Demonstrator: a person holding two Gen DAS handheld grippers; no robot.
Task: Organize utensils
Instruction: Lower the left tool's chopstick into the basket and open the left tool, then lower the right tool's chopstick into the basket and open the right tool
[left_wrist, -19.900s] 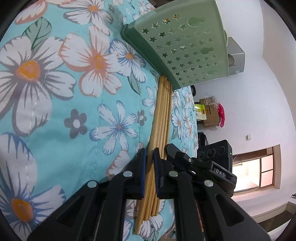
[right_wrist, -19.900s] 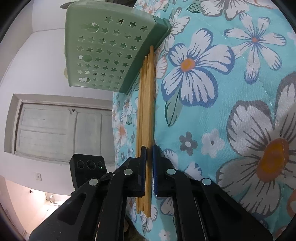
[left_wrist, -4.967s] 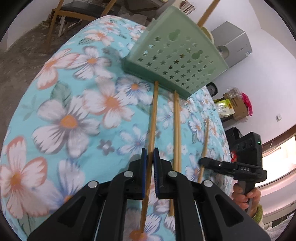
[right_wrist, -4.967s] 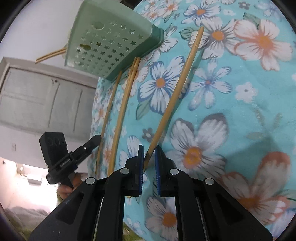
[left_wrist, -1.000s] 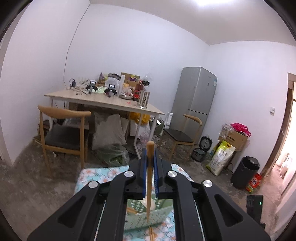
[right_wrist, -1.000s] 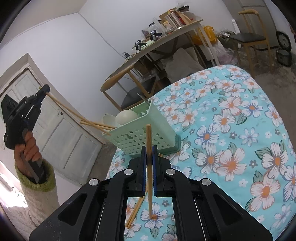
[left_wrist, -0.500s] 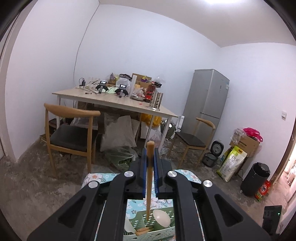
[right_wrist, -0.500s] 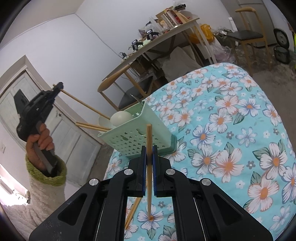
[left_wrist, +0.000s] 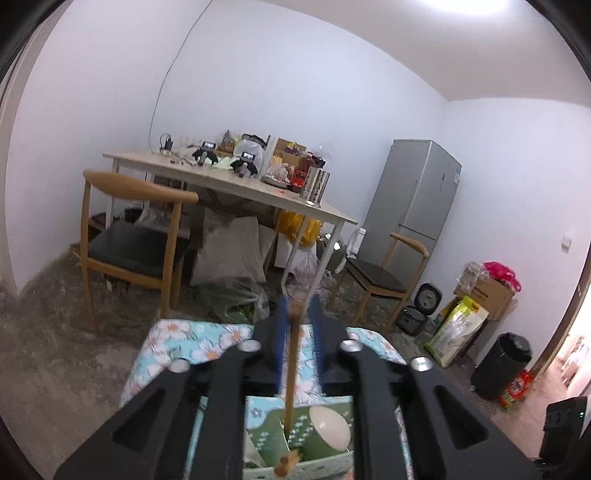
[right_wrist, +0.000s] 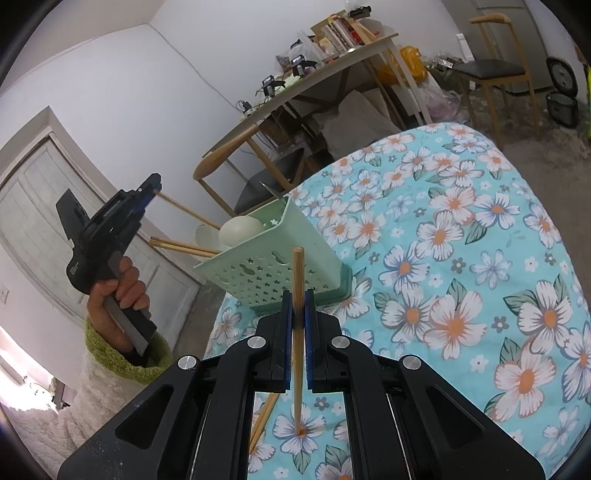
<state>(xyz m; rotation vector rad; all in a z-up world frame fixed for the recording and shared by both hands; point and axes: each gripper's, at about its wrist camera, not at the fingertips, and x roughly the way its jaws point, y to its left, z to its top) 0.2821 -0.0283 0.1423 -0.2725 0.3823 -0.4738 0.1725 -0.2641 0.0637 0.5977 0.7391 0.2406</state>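
The green star-holed basket (right_wrist: 280, 269) stands on the floral cloth; it holds white spoons (right_wrist: 240, 227) and chopsticks (right_wrist: 181, 245). In the left wrist view my left gripper (left_wrist: 298, 306) is above the basket (left_wrist: 269, 439), its jaws apart, and a chopstick (left_wrist: 290, 373) runs loose between them down into the basket. The right wrist view shows the left gripper (right_wrist: 157, 186) with that chopstick (right_wrist: 188, 210) slanting into the basket. My right gripper (right_wrist: 297, 299) is shut on another chopstick (right_wrist: 297, 273), held upright in front of the basket.
More chopsticks (right_wrist: 264, 417) lie on the floral cloth (right_wrist: 461, 295) under my right gripper. Behind stand a cluttered table (left_wrist: 229, 184), wooden chairs (left_wrist: 129, 236), a fridge (left_wrist: 417, 199) and a door (right_wrist: 37, 221).
My left gripper's jaws have opened and its chopstick has slid down into the basket. My right gripper has kept its chopstick and moved slightly nearer the basket.
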